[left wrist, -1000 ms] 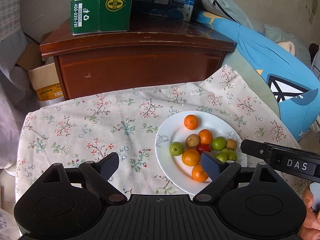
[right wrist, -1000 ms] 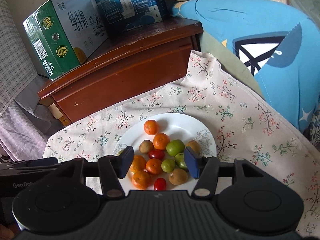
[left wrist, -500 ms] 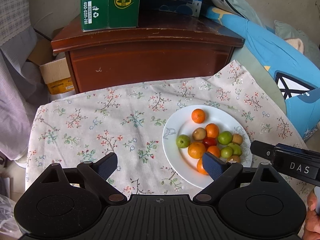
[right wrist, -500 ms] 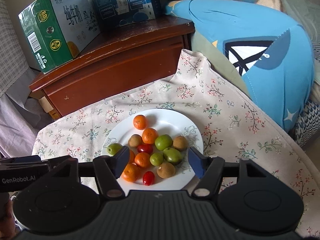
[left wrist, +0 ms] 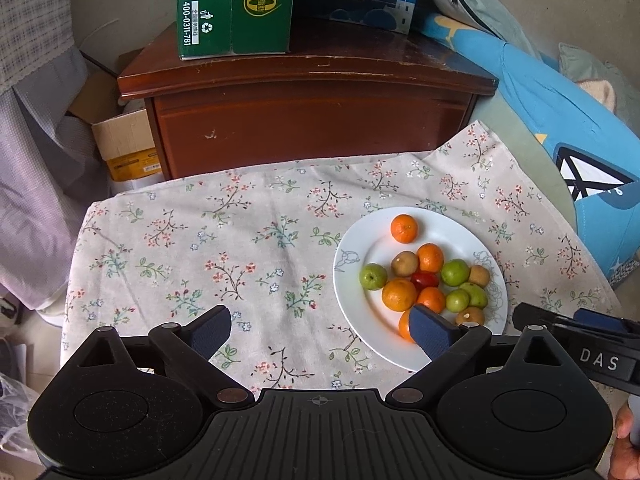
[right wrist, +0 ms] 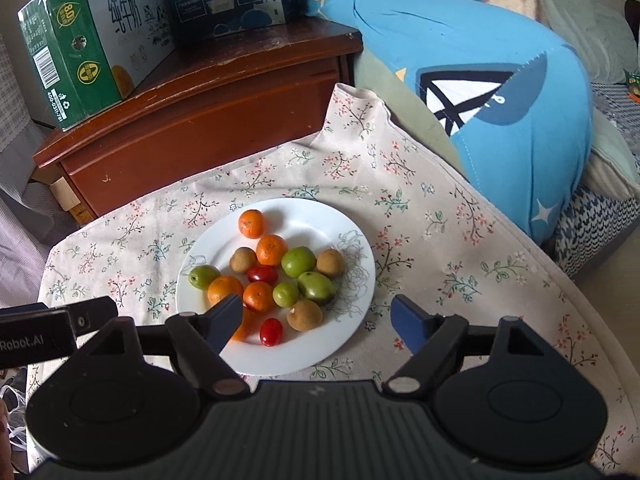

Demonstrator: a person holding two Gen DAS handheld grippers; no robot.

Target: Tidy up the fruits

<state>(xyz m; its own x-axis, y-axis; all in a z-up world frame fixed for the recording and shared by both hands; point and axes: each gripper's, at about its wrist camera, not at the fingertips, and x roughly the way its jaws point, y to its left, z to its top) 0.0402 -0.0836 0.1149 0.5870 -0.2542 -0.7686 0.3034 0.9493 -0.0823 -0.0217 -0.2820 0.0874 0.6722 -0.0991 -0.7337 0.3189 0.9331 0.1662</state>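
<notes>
Round glossy fruits (right wrist: 304,263) on smooth white plate (right wrist: 356,248), floral cloth (left wrist: 240,248).

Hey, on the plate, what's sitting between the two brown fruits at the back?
In the right wrist view, an orange and a green fruit lie between the left brown fruit and the right brown fruit on the plate.

Plate (right wrist: 352,240) is plain white with a faint grey line drawing near the rim, sitting on a cream cloth (left wrist: 224,248) covered in little red and green flower sprigs. Past the blue finger pads (right wrist: 404,320) it's a mix: orange tangerines (right wrist: 251,223), green fruits (right wrist: 298,262), brownish ones (right wrist: 330,262), glossy red tomatoes (right wrist: 271,331). Beyond that, a reddish-brown cabinet (left wrist: 312,128) with a green carton (left wrist: 234,4).
</notes>
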